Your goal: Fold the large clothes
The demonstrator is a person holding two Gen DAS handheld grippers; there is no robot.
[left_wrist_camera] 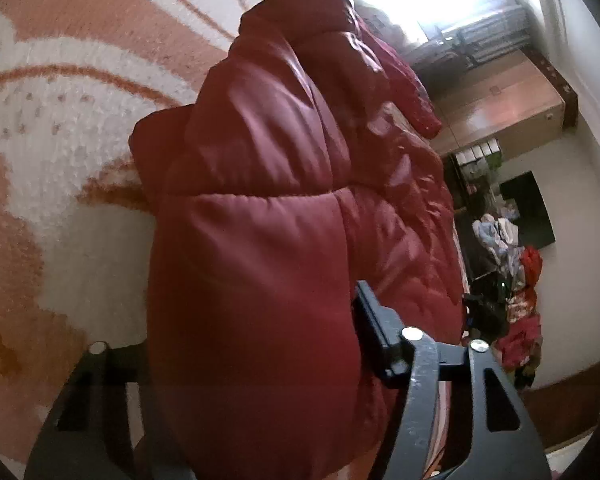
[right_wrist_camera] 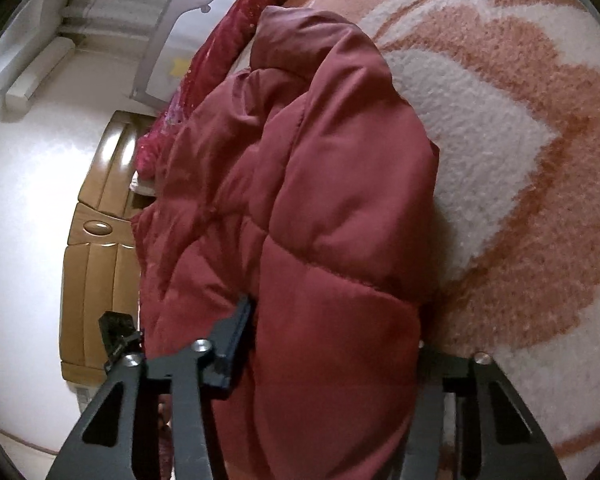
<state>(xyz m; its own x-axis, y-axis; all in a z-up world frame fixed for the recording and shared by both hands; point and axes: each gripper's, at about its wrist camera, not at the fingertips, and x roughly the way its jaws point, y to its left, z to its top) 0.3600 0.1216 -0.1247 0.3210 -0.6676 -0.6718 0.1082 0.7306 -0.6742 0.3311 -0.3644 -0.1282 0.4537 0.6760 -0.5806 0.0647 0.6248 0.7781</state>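
A dark red quilted puffer jacket (left_wrist_camera: 284, 184) lies bunched on a fluffy orange-and-white blanket (left_wrist_camera: 60, 92). My left gripper (left_wrist_camera: 256, 344) straddles a thick fold of the jacket, which fills the gap between its jaws; one finger (left_wrist_camera: 374, 328) presses the fabric on the right, and the other is hidden behind it. In the right wrist view the same jacket (right_wrist_camera: 320, 200) bulges between the jaws of my right gripper (right_wrist_camera: 332, 340). Its left finger (right_wrist_camera: 236, 332) presses into the padding; the right finger is hidden by the jacket. Both grippers hold the jacket's edge.
The blanket (right_wrist_camera: 520, 140) spreads around the jacket. A wooden wardrobe (left_wrist_camera: 500, 108) and a pile of mixed clothes (left_wrist_camera: 516, 300) stand beyond the bed. A wooden headboard or cabinet (right_wrist_camera: 100, 240) and white floor lie left in the right wrist view.
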